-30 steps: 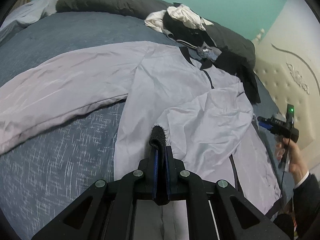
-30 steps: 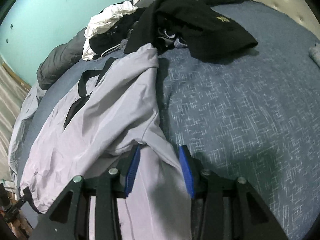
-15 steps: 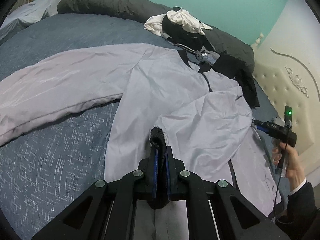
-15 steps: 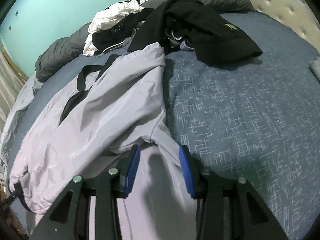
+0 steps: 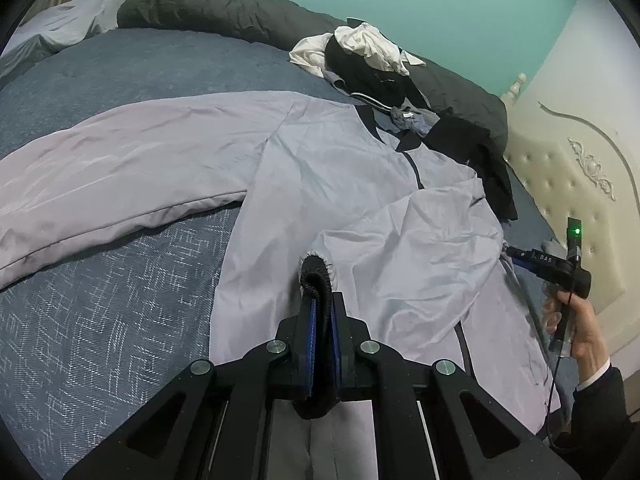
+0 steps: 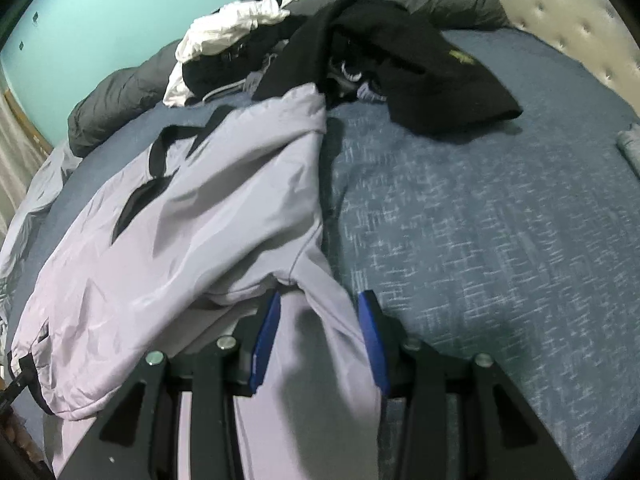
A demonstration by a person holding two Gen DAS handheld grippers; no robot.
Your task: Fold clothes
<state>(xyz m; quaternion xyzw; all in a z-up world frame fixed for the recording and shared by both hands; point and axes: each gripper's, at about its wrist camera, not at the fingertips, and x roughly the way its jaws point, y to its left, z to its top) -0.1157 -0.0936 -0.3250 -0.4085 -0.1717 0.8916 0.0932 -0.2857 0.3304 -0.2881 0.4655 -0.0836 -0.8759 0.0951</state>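
Note:
A lilac-grey jacket [image 5: 340,168] with dark trim lies spread on a blue bedspread [image 5: 100,320]. One sleeve stretches out to the left, the other is folded back over the body. My left gripper [image 5: 323,300] is shut on that sleeve's black elastic cuff [image 5: 316,276], which curls out above the pads. In the right wrist view the jacket [image 6: 200,220] rises in a ridge into my right gripper [image 6: 320,312]. Its blue pads stand partly apart, closed on a thick bunch of the fabric. The left wrist view shows the right gripper [image 5: 516,256] at the jacket's right edge, held by a hand [image 5: 580,328].
A heap of black and white clothes [image 5: 368,64] lies beyond the jacket's collar. A black garment [image 6: 420,80] spills from the heap onto the bedspread [image 6: 480,260]. A dark duvet [image 5: 220,12] runs along the teal wall. A cream tufted headboard [image 5: 580,168] stands at the right.
Both grippers keep their holds. The views have shifted only slightly, and the jacket lies much as before.

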